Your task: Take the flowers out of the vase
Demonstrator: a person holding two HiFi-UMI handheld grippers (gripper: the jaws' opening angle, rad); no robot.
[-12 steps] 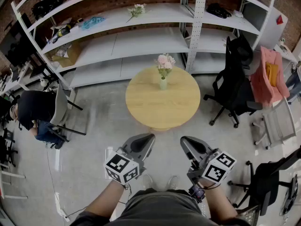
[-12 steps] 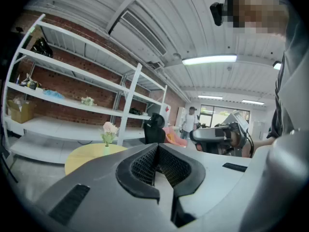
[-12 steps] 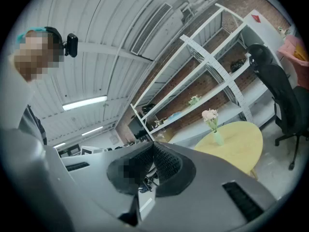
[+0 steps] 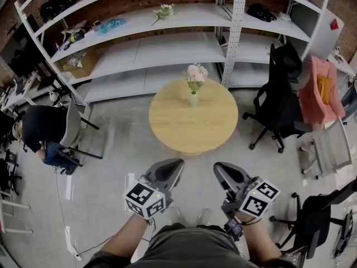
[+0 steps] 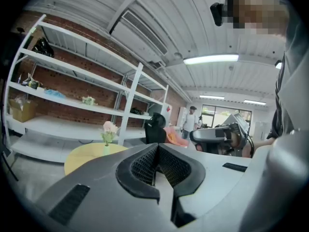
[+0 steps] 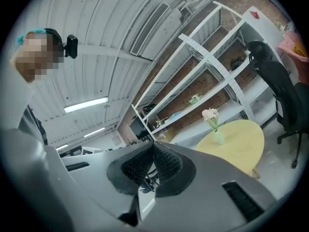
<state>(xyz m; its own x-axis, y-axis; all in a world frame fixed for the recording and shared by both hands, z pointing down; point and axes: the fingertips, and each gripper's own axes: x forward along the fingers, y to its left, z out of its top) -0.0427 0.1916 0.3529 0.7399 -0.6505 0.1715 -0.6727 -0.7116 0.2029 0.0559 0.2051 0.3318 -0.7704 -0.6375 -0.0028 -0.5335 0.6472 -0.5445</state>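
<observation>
A bunch of pink flowers (image 4: 196, 74) stands upright in a small pale green vase (image 4: 193, 99) near the far edge of a round wooden table (image 4: 192, 127). Both grippers are held close to my body, well short of the table. My left gripper (image 4: 177, 164) is shut and empty, jaws meeting at the tips. My right gripper (image 4: 217, 167) is also shut with nothing in it. In the left gripper view the flowers (image 5: 109, 128) and vase (image 5: 106, 149) show far off at left; in the right gripper view the flowers (image 6: 210, 114) and vase (image 6: 218, 137) sit on the table (image 6: 241, 144) at right.
White metal shelving (image 4: 139, 49) runs behind the table, with another flower sprig (image 4: 162, 13) on an upper shelf. A black office chair (image 4: 276, 102) stands right of the table, a chair with pink cloth (image 4: 315, 91) further right. A seated person (image 4: 39, 133) is at left.
</observation>
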